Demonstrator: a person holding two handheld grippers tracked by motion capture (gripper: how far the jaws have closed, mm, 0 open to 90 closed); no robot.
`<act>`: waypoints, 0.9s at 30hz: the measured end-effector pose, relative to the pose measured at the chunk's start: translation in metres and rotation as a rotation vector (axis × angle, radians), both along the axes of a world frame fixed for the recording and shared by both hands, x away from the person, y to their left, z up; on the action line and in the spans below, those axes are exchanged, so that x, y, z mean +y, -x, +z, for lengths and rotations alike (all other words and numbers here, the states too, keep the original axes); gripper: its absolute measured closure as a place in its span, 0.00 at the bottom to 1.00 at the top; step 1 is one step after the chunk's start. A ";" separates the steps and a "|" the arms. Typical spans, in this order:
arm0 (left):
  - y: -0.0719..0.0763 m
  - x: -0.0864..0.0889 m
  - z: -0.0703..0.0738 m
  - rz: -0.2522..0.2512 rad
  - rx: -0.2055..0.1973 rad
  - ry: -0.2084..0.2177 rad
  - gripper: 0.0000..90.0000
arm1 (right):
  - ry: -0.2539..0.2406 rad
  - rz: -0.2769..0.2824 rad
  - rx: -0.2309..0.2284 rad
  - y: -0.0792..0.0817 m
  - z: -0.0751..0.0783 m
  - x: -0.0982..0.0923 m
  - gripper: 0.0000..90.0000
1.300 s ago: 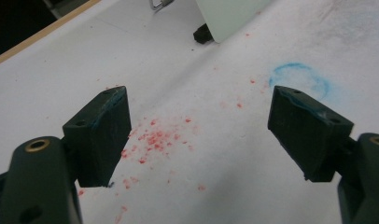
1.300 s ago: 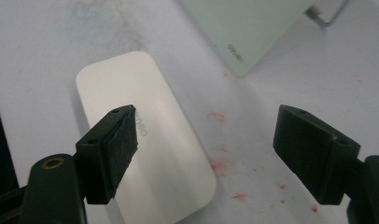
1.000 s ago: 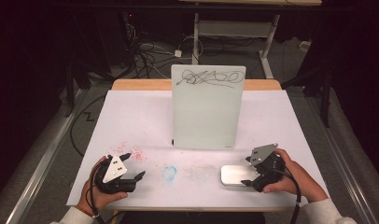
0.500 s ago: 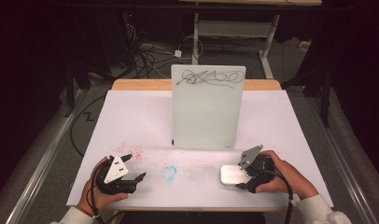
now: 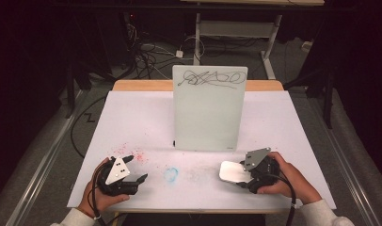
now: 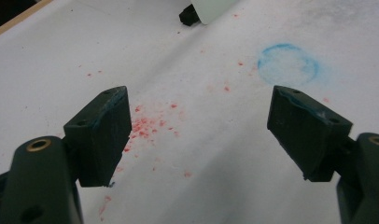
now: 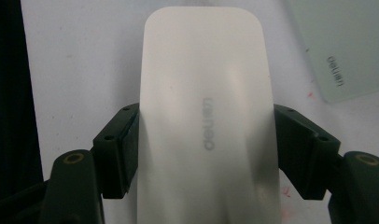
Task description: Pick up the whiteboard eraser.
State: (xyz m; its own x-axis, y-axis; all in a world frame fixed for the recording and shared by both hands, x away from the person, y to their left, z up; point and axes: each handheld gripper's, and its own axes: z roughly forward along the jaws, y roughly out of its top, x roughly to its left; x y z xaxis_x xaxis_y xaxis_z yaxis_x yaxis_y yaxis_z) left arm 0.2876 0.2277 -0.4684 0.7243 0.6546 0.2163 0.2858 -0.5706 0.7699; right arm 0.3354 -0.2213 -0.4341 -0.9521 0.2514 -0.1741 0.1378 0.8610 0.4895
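Observation:
A white board (image 5: pixel 208 110) stands upright mid-table, with black scribbles (image 5: pixel 210 77) along its top. A white eraser (image 5: pixel 230 171) lies on the white table cover in front of the board, to its right. My right gripper (image 5: pixel 243 176) is shut on the eraser's near end. In the right gripper view the eraser (image 7: pixel 206 93) sits between both pads of my right gripper (image 7: pixel 206 149), with the board's corner (image 7: pixel 341 46) beyond. My left gripper (image 5: pixel 135 168) rests open at the front left. In the left gripper view my left gripper (image 6: pixel 201 126) holds nothing.
A faint blue ring (image 5: pixel 171 173) marks the cover between the grippers; the same blue ring (image 6: pixel 288 63) lies ahead of the left jaws. Red specks (image 6: pixel 148 126) dot the cover there. The board's black foot (image 6: pixel 190 14) is farther off. Cables and desk legs lie behind the table.
My right gripper slid left onto the eraser's near end and now clasps it. The left gripper has stayed where it was, open.

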 end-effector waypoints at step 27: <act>-0.005 0.003 -0.002 0.000 0.019 0.021 0.23 | -0.221 -0.209 -0.265 0.007 0.021 -0.013 0.34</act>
